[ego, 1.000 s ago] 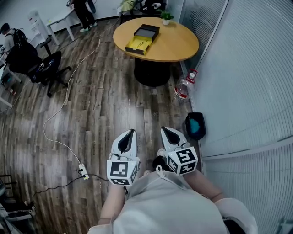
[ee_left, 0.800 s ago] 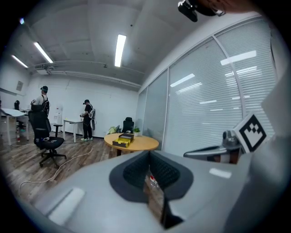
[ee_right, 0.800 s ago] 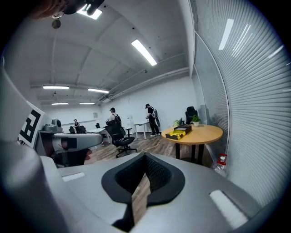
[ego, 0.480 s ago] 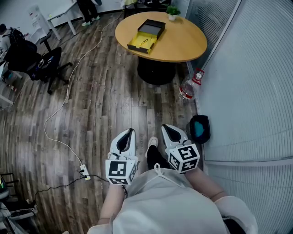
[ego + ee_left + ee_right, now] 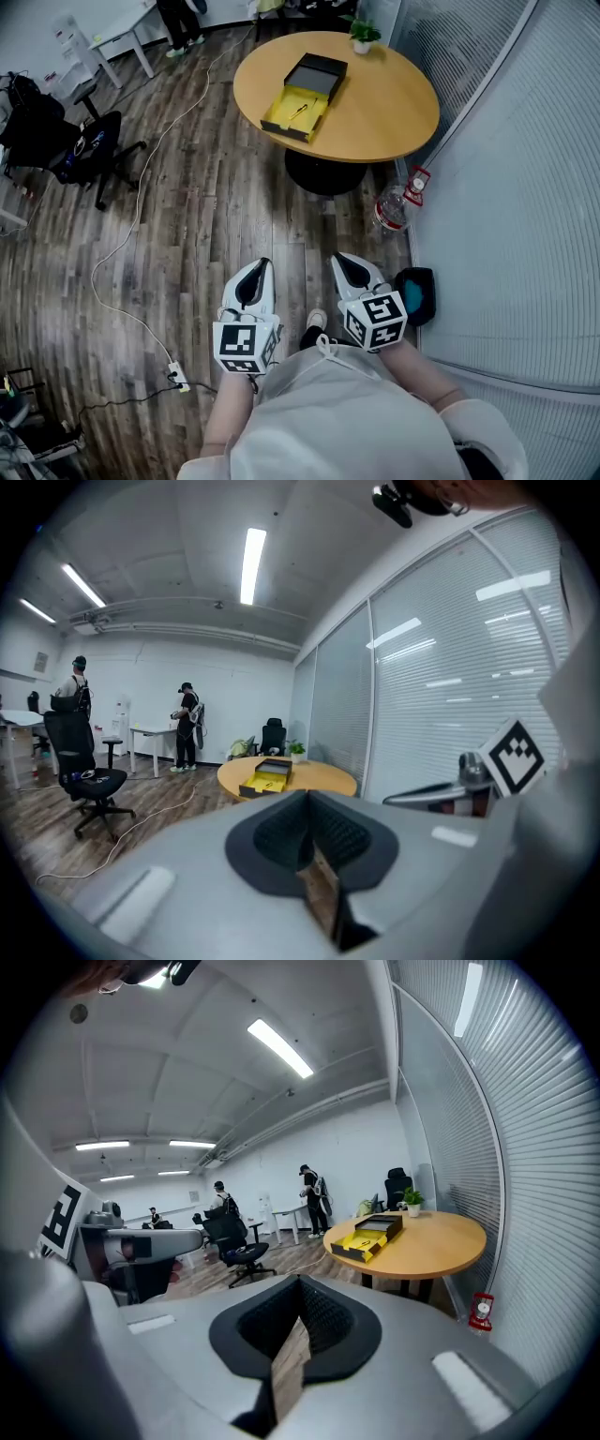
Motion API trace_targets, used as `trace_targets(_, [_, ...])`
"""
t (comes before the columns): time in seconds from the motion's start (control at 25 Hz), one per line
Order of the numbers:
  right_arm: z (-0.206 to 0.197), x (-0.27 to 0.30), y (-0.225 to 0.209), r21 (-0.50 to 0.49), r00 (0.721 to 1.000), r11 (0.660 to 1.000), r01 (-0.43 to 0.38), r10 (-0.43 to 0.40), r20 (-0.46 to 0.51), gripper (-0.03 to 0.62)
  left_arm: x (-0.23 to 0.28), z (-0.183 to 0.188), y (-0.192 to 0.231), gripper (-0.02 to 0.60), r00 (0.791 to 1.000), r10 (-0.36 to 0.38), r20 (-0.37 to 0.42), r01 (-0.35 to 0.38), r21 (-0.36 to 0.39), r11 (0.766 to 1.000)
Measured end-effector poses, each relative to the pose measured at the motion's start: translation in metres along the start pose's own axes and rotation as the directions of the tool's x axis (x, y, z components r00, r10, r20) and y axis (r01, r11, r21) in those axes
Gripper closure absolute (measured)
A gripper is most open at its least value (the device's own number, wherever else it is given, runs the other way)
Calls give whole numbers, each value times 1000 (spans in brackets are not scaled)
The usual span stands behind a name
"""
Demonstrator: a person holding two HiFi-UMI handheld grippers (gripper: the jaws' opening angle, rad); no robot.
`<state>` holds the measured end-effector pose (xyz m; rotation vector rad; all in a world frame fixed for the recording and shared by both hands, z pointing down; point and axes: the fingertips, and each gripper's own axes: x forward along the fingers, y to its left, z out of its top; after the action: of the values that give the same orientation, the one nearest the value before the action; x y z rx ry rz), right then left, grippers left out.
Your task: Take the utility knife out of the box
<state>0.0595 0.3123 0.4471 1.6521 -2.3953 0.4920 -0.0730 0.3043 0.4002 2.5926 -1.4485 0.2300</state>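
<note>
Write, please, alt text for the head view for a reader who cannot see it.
Seen from above, a person on a wood floor holds the left gripper and the right gripper, both shut and empty, pointed toward a round table ahead. On the table lies an open box, yellow inside; an office chair stands at left.

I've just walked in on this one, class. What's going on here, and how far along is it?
A person holds a gripper in each hand. The left gripper and the right gripper are both shut and empty, held low in front of the body over the wooden floor. The round table lies ahead, out of reach. On it the box sits open with the utility knife lying inside, not yet taken out.
</note>
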Motion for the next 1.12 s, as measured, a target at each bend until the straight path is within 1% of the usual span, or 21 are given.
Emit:
trace_targets(0.2, [24,48,-37,-2,1000,1000,6,-6,1,594,59,11,20,577,1000,6,-12,-6,5,1000])
trace_targets(0.36, [27,72,-59,19,999,1000,22,-21,-23,594,91,11,30,576,999,3,-39,-3,1,1000])
trace_targets(0.52, [30,100,-79,25,998,998,52,-51,-42,594,124,14,45,577,999,-13,-41,13,5,1000])
trace_targets(0.72, [41,138,-95,30,994,994,103,-101,-44,594,168,20,73,577,998,-54,-36,54,1,999])
trace_targets(0.84, [54,166,-100,46,989,989,144,-142,-39,594,196,30,96,576,995,-95,-36,96,12,995])
trace_targets(1.12, [83,254,-95,88,974,970,225,-221,-49,594,262,54,176,575,982,-183,-50,185,29,982])
